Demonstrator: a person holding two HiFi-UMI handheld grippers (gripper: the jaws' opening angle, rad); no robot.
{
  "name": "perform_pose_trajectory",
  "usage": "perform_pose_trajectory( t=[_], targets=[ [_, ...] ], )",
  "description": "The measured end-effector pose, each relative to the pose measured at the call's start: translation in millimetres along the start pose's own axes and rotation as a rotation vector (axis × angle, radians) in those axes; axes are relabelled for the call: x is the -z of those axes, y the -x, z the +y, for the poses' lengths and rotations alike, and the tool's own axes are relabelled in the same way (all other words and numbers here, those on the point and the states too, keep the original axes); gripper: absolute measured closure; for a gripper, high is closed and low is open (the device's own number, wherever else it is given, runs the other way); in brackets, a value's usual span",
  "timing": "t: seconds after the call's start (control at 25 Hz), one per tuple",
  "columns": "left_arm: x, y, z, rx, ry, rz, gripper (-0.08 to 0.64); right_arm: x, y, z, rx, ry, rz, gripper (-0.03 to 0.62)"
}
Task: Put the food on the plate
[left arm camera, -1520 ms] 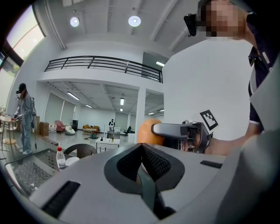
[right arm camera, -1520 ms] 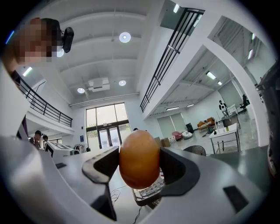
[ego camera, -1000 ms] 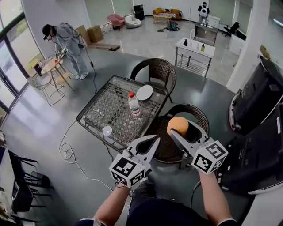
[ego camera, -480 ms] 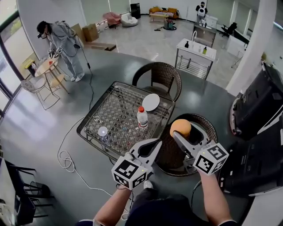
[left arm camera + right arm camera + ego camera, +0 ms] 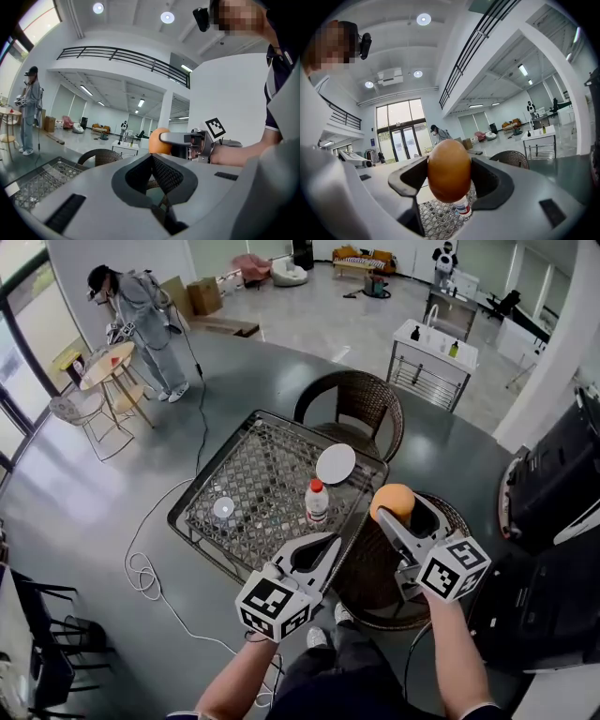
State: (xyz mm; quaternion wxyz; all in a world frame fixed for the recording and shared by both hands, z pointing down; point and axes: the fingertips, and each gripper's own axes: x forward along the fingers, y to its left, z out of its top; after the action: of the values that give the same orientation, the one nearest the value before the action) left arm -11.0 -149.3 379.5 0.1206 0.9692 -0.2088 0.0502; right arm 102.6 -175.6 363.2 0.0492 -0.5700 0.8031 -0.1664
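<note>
My right gripper (image 5: 398, 512) is shut on an orange ball-shaped food item (image 5: 393, 501), held in the air over a wicker chair; in the right gripper view the orange food (image 5: 449, 170) fills the gap between the jaws. A small white plate (image 5: 336, 464) lies at the far right corner of the glass-topped wire table (image 5: 251, 488). My left gripper (image 5: 314, 554) is shut and holds nothing, near the table's front edge. From the left gripper view, the orange food (image 5: 159, 141) and the right gripper show beyond the closed jaws.
A plastic bottle with a red cap (image 5: 317, 502) stands on the table between the grippers and the plate. A small white lid-like disc (image 5: 223, 508) lies further left. Two wicker chairs (image 5: 355, 403) flank the table's right side. A person (image 5: 141, 320) stands far left by a round table.
The view has shifted so the table sits closer and more central. Both grippers kept their states; the right one still carries the orange food.
</note>
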Motion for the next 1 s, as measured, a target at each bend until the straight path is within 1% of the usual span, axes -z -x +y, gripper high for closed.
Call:
perform_pose_trajectory(
  t=[0.12, 0.24, 0.44, 0.68, 1.0],
  targets=[
    [2, -6, 14, -0.032, 0.001, 0.012, 0.551, -2, -20, -14, -0.001, 0.011, 0.006, 0.295],
    [7, -14, 29, -0.082, 0.016, 0.033, 0.551, 1, -46, -32, -0.013, 0.019, 0.035, 0.295],
    [26, -27, 57, -0.157, 0.040, 0.087, 0.551, 17, -92, -62, -0.036, 0.003, 0.093, 0.295],
    [52, -28, 97, -0.286, 0.083, 0.150, 0.552, 61, -153, -95, -0.078, -0.016, 0.211, 0.295],
    [85, -27, 159, -0.399, 0.119, 0.210, 0.552, 138, -221, -133, -0.080, -0.029, 0.367, 0.293]
  ],
)
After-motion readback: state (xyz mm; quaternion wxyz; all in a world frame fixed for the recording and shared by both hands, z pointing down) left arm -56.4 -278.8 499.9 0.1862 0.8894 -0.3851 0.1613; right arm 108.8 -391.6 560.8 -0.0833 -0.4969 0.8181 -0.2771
